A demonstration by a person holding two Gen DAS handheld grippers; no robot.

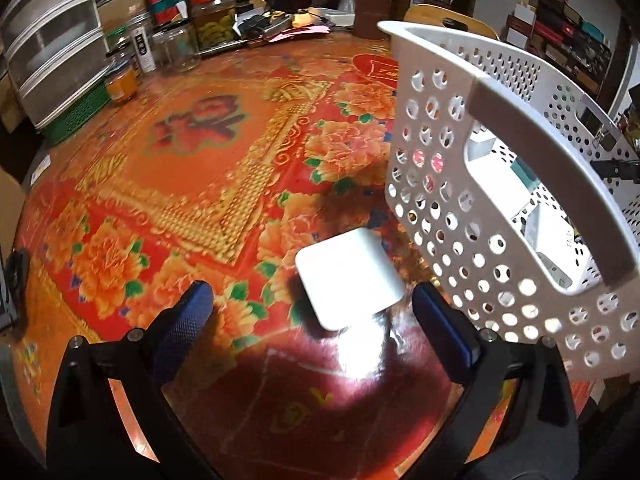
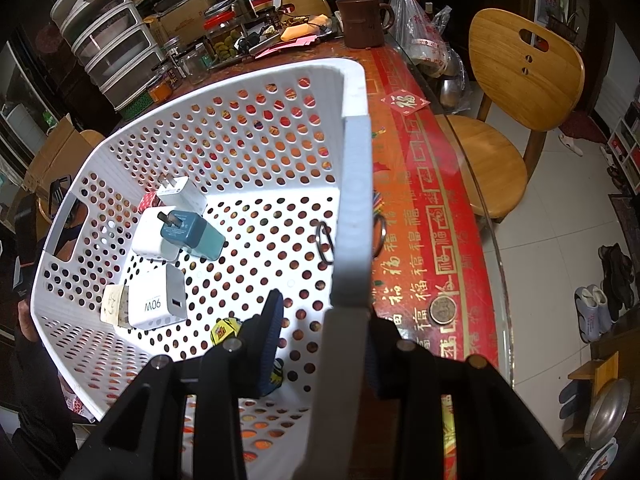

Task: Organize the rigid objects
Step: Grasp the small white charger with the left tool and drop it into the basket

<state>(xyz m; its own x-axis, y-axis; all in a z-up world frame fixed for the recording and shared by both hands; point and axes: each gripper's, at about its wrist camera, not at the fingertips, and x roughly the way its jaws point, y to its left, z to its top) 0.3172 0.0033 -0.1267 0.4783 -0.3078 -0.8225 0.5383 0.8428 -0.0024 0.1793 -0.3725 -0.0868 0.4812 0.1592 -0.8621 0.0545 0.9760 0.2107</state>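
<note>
A white square charger block (image 1: 347,278) lies flat on the red floral tablecloth (image 1: 200,184), just ahead of my left gripper (image 1: 312,308), which is open and empty with the block between and beyond its blue pads. A white perforated basket (image 1: 500,92) stands to its right. My right gripper (image 2: 320,344) is shut on the basket's rim (image 2: 352,216), one finger inside and one outside. Inside the basket lie a white 90W charger (image 2: 158,304), a teal plug adapter (image 2: 192,234) on a white charger (image 2: 150,236), another white plug (image 2: 178,194) and a small yellow item (image 2: 224,330).
Jars (image 1: 212,20), a plastic drawer unit (image 1: 52,48) and clutter line the table's far edge. A brown mug (image 2: 362,22) stands at the back. A coin (image 2: 443,309) and a key ring (image 2: 378,232) lie right of the basket. A wooden chair (image 2: 516,80) stands beyond the table edge.
</note>
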